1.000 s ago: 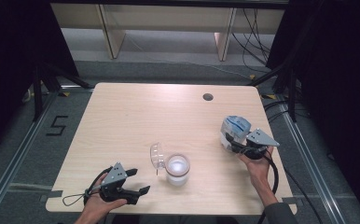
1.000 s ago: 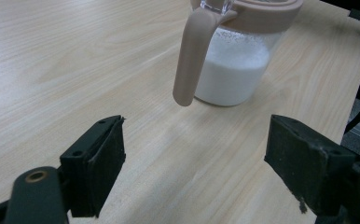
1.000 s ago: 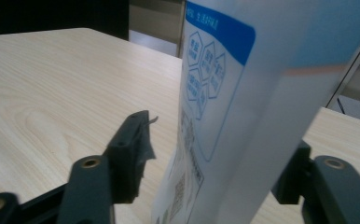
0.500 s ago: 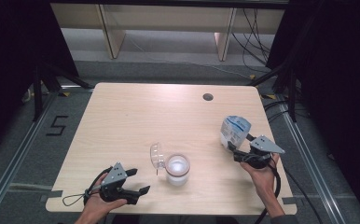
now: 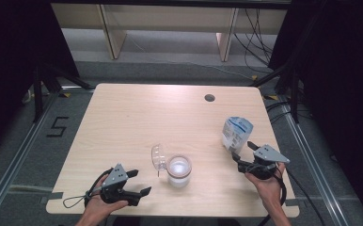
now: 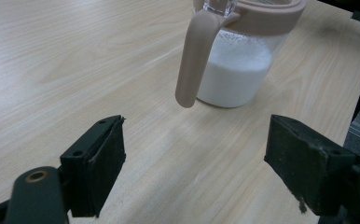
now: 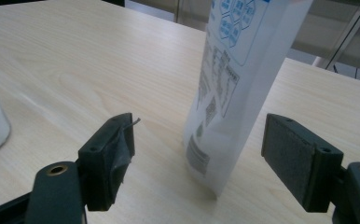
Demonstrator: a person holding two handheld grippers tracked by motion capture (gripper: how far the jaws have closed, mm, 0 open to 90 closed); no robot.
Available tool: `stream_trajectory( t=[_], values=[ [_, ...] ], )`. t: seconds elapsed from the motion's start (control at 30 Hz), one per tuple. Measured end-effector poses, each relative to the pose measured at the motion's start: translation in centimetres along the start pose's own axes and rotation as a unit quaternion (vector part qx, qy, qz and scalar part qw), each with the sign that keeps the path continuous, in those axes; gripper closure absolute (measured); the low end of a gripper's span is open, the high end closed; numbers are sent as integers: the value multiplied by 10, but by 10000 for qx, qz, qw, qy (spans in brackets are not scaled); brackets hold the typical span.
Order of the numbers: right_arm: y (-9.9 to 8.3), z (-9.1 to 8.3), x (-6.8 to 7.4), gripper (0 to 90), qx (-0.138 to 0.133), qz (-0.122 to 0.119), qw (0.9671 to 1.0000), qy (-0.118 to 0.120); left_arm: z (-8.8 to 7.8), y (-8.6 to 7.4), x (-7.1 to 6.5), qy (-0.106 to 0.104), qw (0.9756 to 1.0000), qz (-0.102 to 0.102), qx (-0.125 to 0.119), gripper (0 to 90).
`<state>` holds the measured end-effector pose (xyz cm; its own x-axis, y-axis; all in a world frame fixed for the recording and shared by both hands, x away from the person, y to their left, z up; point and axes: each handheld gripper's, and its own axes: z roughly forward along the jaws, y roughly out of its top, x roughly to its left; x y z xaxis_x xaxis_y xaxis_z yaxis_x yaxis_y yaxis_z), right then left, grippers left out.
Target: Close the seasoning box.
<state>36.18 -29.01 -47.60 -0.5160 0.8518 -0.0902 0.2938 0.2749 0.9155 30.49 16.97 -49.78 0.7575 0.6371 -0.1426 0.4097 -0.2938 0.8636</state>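
Both jaws of the right gripper (image 5: 243, 152) have just opened off the bag (image 5: 236, 133), which now stands alone on the worktop (image 5: 137, 113). Left gripper (image 5: 138, 182) waits, jaws apart, beside the filled jar (image 5: 178, 170); pouring looks finished.

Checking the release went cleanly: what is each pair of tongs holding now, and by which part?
Nothing. The right tongs are open, apart from the standing bag; the left tongs are open and empty.

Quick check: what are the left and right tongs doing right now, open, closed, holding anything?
Left tongs: open, holding nothing, pointing at the jar.
Right tongs: open after just widening, holding nothing; the bag stands free ahead.
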Motion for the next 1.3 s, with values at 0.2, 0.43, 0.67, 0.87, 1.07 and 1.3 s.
stream_trajectory(
  t=[0.2, 0.43, 0.67, 0.87, 1.07, 1.3],
  values=[
    [-4, -4, 5, 266, 55, 121, 9997, 221, -1, 1, 2, 26, 10000, -52, -62, 197],
    [-4, -13, 15, 266, 86, 212, 9993, 284, -2, 5, 2, 100, 9998, -139, -103, 217],
    [-5, -21, 22, 253, 67, 192, 9987, 472, -1, 8, 4, 137, 9997, -178, -124, 230],
    [-8, -30, 30, 247, 69, 208, 9978, 620, 1, 13, 4, 121, 9993, -268, -217, 245],
    [-14, -36, 35, 248, 160, 234, 9971, 702, 5, 20, 2, 135, 9993, -239, -240, 261],
    [-17, -42, 40, 248, 183, 227, 9965, 789, 7, 27, 2, 123, 9993, -231, -266, 306]
  ],
)
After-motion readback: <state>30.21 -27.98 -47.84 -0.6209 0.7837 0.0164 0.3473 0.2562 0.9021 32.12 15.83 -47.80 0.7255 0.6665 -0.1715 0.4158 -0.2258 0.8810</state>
